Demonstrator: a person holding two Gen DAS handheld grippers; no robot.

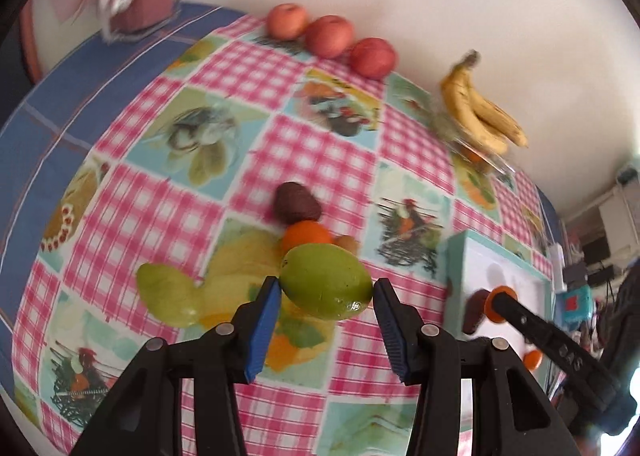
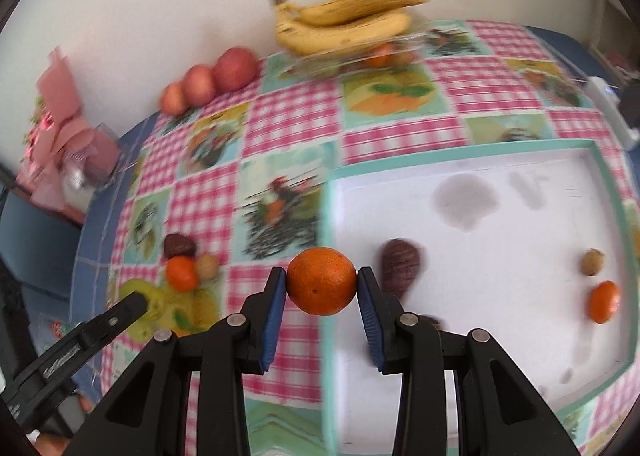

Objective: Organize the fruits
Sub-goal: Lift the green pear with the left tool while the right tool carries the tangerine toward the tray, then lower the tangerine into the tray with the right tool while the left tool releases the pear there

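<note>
1. The left gripper (image 1: 326, 290) has its fingers clamped on a green fruit (image 1: 326, 282), seemingly lifted just above the small pile (image 1: 298, 208) on the surface (image 1: 312, 144).
2. The right gripper (image 2: 322, 288) pinches an orange (image 2: 322, 281) at the near-left edge of the tray (image 2: 472, 152).
3. Step in hand: carrying fruit to the tray. Next, each piece needs a free spot beside its kind, perhaps the orange (image 2: 604, 302) already there.
</note>
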